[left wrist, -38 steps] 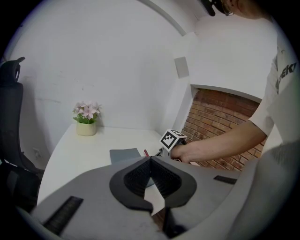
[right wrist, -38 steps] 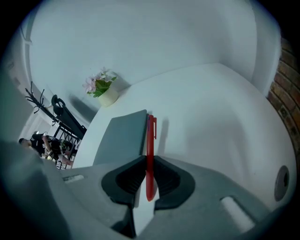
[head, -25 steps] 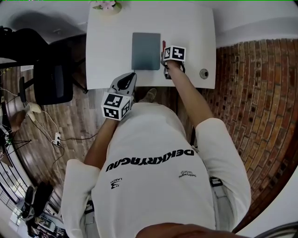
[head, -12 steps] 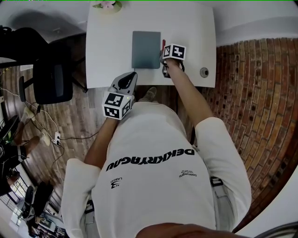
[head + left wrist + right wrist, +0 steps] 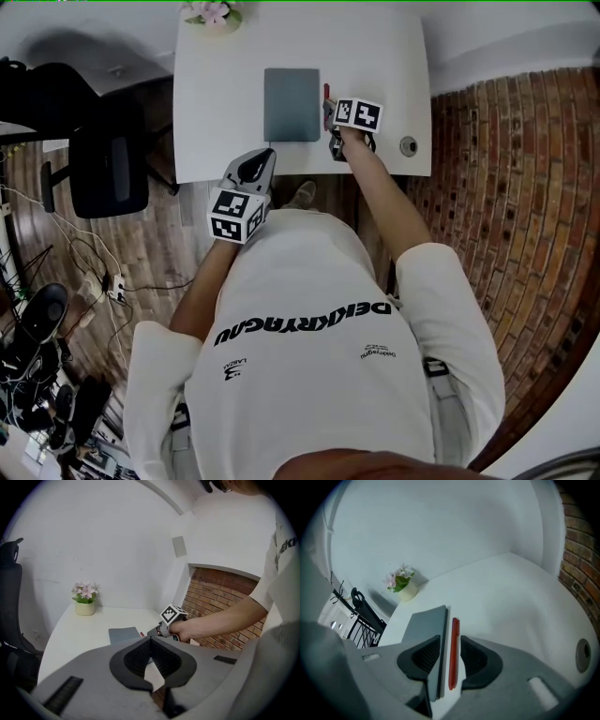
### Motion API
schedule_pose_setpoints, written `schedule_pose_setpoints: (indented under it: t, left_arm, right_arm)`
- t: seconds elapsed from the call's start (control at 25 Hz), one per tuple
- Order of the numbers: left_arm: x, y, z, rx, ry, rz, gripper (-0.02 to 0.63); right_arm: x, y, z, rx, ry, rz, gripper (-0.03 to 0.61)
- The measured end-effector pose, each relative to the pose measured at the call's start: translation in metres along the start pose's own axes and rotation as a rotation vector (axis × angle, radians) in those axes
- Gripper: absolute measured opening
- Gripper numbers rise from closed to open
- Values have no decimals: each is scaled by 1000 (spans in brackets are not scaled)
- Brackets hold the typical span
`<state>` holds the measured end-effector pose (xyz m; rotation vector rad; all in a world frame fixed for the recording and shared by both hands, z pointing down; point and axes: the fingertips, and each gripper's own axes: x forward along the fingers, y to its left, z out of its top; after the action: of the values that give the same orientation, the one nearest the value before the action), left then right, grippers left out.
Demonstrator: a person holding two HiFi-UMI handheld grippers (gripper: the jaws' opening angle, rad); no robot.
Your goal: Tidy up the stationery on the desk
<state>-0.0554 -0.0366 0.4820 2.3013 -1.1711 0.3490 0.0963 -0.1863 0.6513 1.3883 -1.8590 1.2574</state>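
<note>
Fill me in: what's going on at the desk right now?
A person is tidying a white desk with a gripper in each hand. The right gripper is over a red pen that lies flat on the desk, right beside a grey notebook. Its jaws have just been opening and now stand apart on either side of the pen without pressing on it. The left gripper is held back near the desk's front edge, jaws together and empty.

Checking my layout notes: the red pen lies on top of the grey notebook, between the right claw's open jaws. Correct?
Not on top: the right gripper view shows the red pen on the white desk beside the grey notebook, between the jaws of the right claw, which have just been opening.
</note>
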Motion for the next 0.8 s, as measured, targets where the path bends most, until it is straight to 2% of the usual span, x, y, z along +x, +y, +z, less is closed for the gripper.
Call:
schedule_pose_setpoints:
  t: [0.2,0.44,0.6,0.72,0.8]
  left_arm:
    - [0,-1,6,16,-17,1,-2]
    - [-1,-1,14,32,-41,12,-2]
    - [-1,-1,21,49,-61,24,-2]
    - [-3,-2,28,65,-90,34,-2]
    - [-5,-2,34,82,-112,46,-2]
  right_arm:
    - [-32,11,28,-9,-173,65,132]
    - [-70,35,44,-55,-311,118,129]
    - [-101,62,55,-139,-414,161,129]
    - [-128,80,58,-209,-496,166,102]
    - [-146,90,60,-235,-552,169,57]
